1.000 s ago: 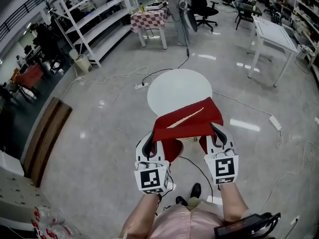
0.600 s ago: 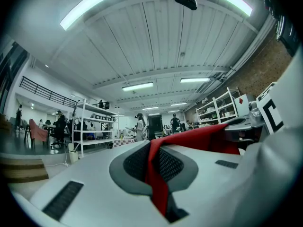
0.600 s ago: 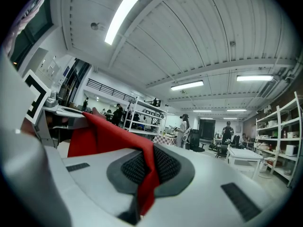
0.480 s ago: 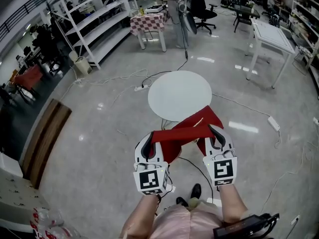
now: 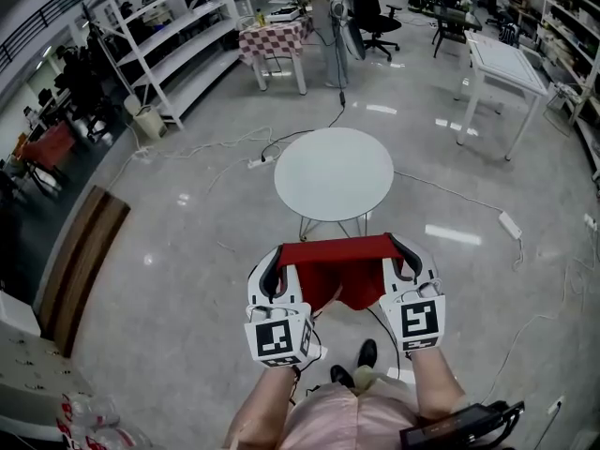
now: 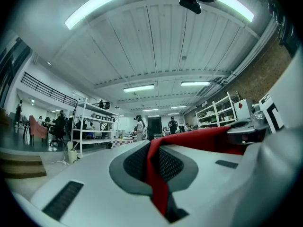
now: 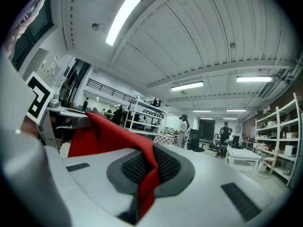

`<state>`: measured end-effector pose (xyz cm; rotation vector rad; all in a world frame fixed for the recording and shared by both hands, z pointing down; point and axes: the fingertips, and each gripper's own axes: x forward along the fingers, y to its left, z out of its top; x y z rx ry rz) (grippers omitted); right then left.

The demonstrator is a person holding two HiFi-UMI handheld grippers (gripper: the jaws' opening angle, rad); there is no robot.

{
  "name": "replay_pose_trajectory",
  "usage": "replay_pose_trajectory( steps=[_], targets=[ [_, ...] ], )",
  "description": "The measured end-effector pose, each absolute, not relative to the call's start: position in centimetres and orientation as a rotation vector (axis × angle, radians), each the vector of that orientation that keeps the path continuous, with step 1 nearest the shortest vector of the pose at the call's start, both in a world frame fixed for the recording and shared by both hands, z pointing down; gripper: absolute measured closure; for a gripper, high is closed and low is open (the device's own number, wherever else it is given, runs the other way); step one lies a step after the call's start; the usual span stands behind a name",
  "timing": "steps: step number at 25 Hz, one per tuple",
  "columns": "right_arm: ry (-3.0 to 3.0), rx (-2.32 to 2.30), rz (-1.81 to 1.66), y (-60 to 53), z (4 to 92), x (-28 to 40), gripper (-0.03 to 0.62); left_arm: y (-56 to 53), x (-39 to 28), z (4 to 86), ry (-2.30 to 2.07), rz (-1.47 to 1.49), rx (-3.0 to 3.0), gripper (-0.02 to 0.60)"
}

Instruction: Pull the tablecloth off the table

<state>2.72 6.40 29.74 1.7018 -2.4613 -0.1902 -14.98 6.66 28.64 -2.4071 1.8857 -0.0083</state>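
Note:
A red tablecloth (image 5: 339,265) hangs stretched between my two grippers, in the air in front of the round white table (image 5: 334,172), whose top is bare. My left gripper (image 5: 270,268) is shut on the cloth's left corner, and in the left gripper view the red tablecloth (image 6: 158,171) is pinched between the jaws. My right gripper (image 5: 405,255) is shut on the right corner; the red tablecloth (image 7: 147,176) runs out between its jaws in the right gripper view. The cloth sags in the middle below its taut top edge.
Cables (image 5: 281,143) and a power strip (image 5: 510,224) lie on the shiny floor around the table. White shelving (image 5: 173,45) stands at the back left, a checkered table (image 5: 272,37) behind, a white desk (image 5: 503,68) at the right, a wooden board (image 5: 84,261) on the left.
The red cloth has slid fully off the round table toward me. Both grippers have pulled back and level, and the cloth now hangs between them clear of the tabletop.

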Motion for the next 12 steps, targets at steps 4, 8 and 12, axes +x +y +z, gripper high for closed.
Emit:
replay_pose_trajectory(
  steps=[4,8,12],
  targets=[
    [-2.477,1.711,-0.195,7.3,29.0,2.6,0.569,7.3,-15.1,28.2,1.876,0.010,-2.413,0.548],
    [-2.508,1.698,-0.243,8.2,28.0,2.5,0.569,8.1,-15.2,27.5,1.868,0.036,-2.415,0.548],
    [-2.534,1.708,-0.262,8.7,26.9,2.7,0.569,8.5,-14.9,26.8,1.858,0.065,-2.416,0.548]
  ],
)
